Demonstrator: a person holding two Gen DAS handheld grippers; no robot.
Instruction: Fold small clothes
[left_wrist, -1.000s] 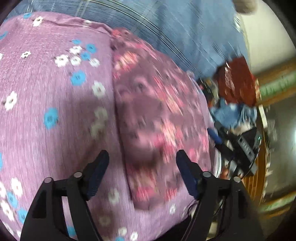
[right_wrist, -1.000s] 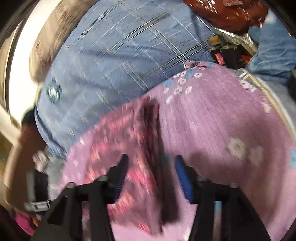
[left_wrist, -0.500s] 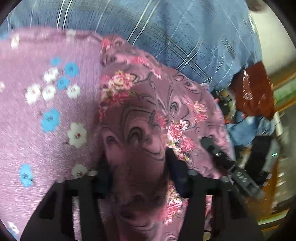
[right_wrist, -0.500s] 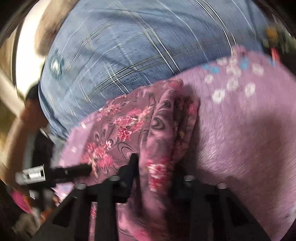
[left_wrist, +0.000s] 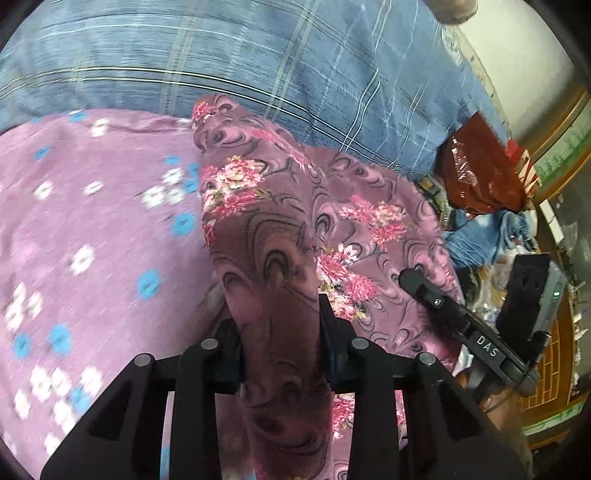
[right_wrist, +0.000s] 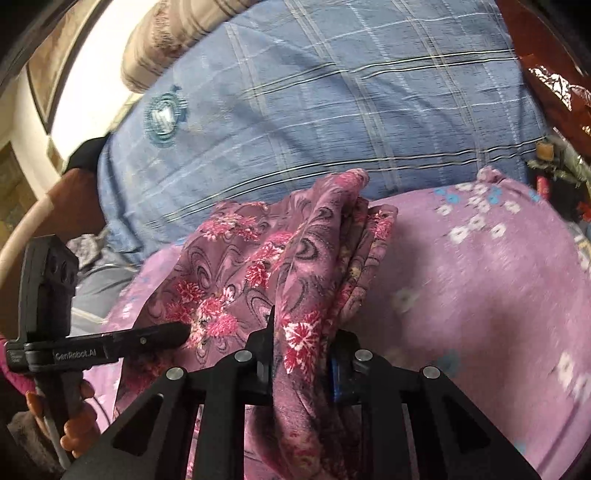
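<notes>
A mauve garment with pink flowers and dark swirls (left_wrist: 295, 221) lies on a purple sheet with small white and blue flowers (left_wrist: 92, 240). My left gripper (left_wrist: 280, 332) is shut on one bunched edge of the garment, which drapes over its jaws. My right gripper (right_wrist: 301, 350) is shut on the other edge of the garment (right_wrist: 303, 266), folded in several layers. The right gripper also shows in the left wrist view (left_wrist: 443, 306), and the left gripper shows in the right wrist view (right_wrist: 147, 339). The cloth hangs between them, lifted off the sheet.
A blue plaid blanket (left_wrist: 258, 55) lies behind the garment. A red plastic bag (left_wrist: 480, 166), blue cloth (left_wrist: 484, 236) and clutter sit at the right. A brown pillow (right_wrist: 173, 33) lies at the far left in the right wrist view.
Both grippers were open over the garment a second ago. They have closed on its two edges and lifted it off the sheet.
</notes>
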